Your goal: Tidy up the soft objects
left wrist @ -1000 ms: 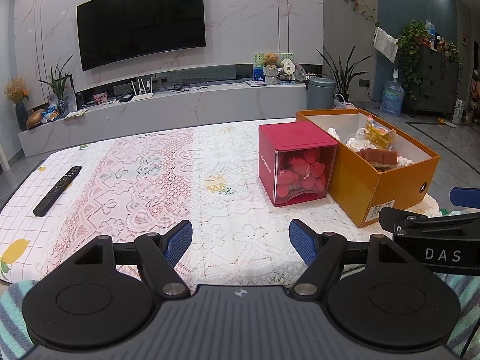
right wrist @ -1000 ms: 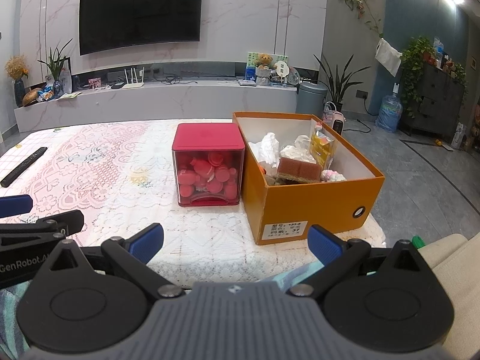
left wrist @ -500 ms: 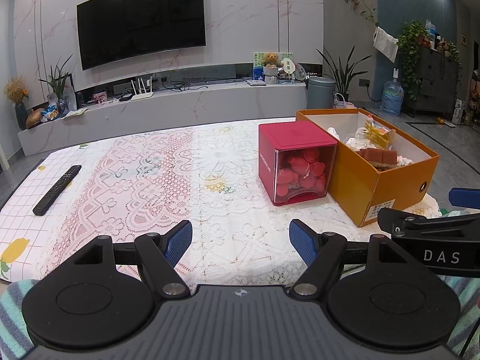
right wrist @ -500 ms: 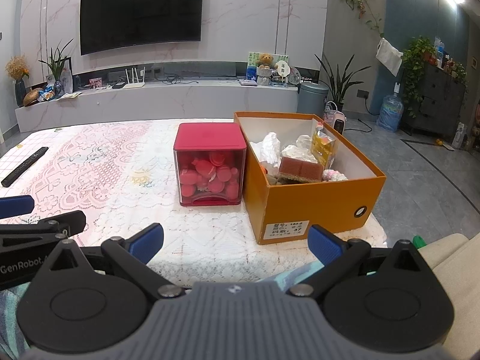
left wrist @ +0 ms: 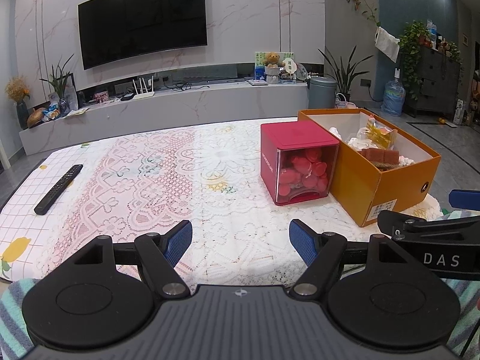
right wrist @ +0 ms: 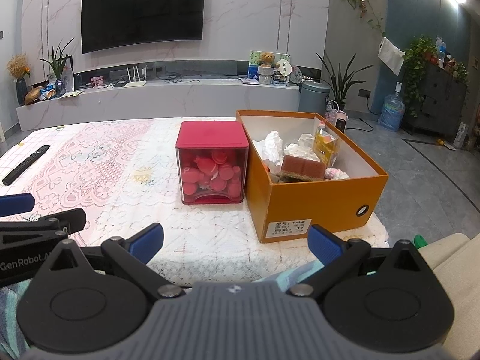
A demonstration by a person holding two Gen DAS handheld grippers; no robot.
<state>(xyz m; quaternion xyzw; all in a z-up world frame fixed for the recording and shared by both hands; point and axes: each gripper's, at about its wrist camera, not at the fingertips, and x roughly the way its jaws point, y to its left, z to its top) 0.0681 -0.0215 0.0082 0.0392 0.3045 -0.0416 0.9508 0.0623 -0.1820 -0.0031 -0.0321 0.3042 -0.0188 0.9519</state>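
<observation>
An orange cardboard box (right wrist: 318,204) stands on the lace-covered table, holding a brown sponge (right wrist: 303,166), white soft pieces (right wrist: 271,145) and a yellow packet (right wrist: 325,144). It also shows in the left wrist view (left wrist: 387,180). Left of it, touching, is a red cube container (right wrist: 213,138) with a clear front full of pink puffs (right wrist: 214,172); it also shows in the left wrist view (left wrist: 297,141). My left gripper (left wrist: 240,240) is open and empty over the table's near edge. My right gripper (right wrist: 235,240) is open and empty, short of the box.
A black remote (left wrist: 58,184) lies at the table's left side. The table edge falls off right of the orange box toward the grey floor (right wrist: 435,180). A beige cushion (right wrist: 450,246) is at my lower right. A TV wall and low shelf stand behind.
Both grippers have edged slightly forward and right; the boxes look a touch nearer. Both stay open and empty.
</observation>
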